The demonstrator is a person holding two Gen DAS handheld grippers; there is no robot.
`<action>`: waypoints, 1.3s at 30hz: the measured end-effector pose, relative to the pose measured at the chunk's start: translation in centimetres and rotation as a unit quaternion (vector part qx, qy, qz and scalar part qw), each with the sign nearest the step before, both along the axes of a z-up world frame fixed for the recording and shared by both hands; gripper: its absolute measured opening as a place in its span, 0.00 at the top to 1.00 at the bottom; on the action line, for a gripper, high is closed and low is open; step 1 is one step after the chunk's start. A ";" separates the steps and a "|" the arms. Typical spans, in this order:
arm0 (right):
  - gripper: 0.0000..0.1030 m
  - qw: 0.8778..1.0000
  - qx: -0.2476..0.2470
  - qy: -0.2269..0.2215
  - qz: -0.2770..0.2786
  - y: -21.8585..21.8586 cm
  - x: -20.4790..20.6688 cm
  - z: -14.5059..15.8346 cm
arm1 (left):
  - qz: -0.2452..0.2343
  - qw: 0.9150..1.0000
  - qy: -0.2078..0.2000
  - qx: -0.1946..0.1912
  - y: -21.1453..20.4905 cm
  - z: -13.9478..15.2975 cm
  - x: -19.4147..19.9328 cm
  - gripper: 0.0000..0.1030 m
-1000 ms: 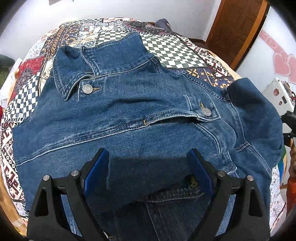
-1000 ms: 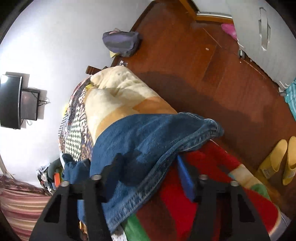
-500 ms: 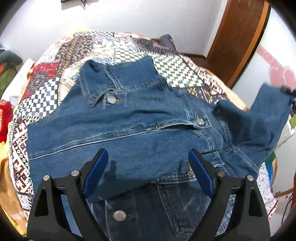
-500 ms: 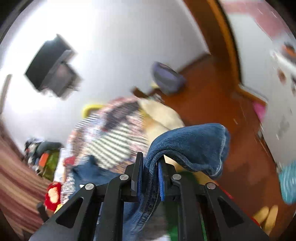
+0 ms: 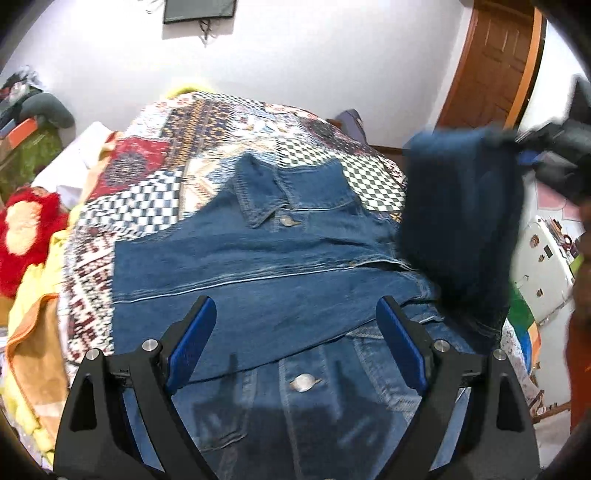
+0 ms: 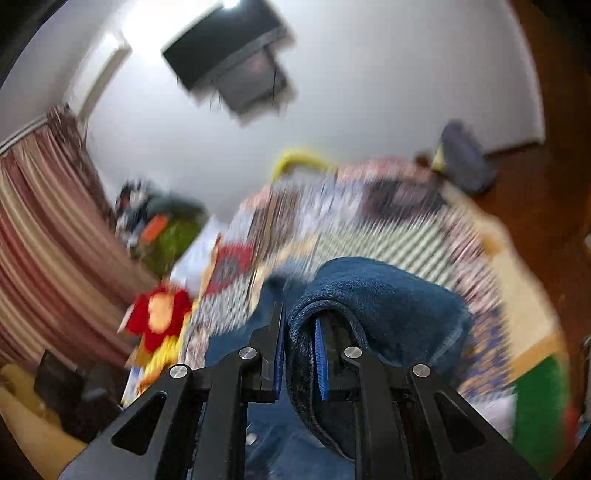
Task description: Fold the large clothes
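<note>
A blue denim jacket lies front up on a bed with a patchwork quilt, collar toward the far wall. My left gripper is open and empty, hovering above the jacket's lower front. My right gripper is shut on the jacket's sleeve, which drapes over its right finger. In the left wrist view the right gripper holds the sleeve lifted above the jacket's right side, blurred.
A red and yellow plush lies at the bed's left edge. A wall screen hangs behind the bed. A wooden door stands at the right. A white cabinet stands right of the bed. Striped curtains hang at the left.
My right gripper closed on the sleeve, lifted it off the bed's right side and swung it up over the jacket. My left gripper drew back and higher, staying open.
</note>
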State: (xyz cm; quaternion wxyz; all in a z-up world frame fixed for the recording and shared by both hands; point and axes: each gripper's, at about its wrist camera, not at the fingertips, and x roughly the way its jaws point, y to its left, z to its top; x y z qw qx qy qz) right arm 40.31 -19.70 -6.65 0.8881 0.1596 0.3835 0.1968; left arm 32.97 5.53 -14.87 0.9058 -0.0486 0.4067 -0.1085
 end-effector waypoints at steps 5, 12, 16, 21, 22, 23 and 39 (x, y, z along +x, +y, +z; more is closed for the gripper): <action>0.88 0.992 -0.032 0.110 0.056 5.7 1.0 -9.2 | 0.026 1.000 -0.002 0.005 2.7 -0.1 -2.1 0.14; 0.88 0.975 -0.080 0.185 0.095 8.7 -0.7 -15.9 | 0.054 0.998 0.019 -0.001 5.3 -1.4 -3.3 0.14; 0.88 0.961 -0.066 0.243 0.114 8.0 -1.2 -16.8 | 0.051 0.998 0.027 0.002 4.8 -1.6 -3.3 0.14; 0.88 0.959 -0.046 0.257 0.107 5.2 -1.9 -14.6 | 0.026 0.999 0.018 0.010 2.7 -0.8 -2.6 0.14; 0.88 0.961 -0.044 0.250 0.109 4.5 -2.1 -13.8 | 0.018 1.000 0.016 0.013 2.0 -0.5 -2.4 0.14; 0.88 0.963 -0.044 0.243 0.110 4.4 -2.3 -12.9 | 0.011 1.000 0.014 0.015 1.5 -0.3 -2.3 0.14; 0.88 0.984 -0.115 0.137 -0.029 -10.0 -4.2 -6.6 | -0.139 0.979 0.053 0.142 -12.6 -3.3 6.4 0.13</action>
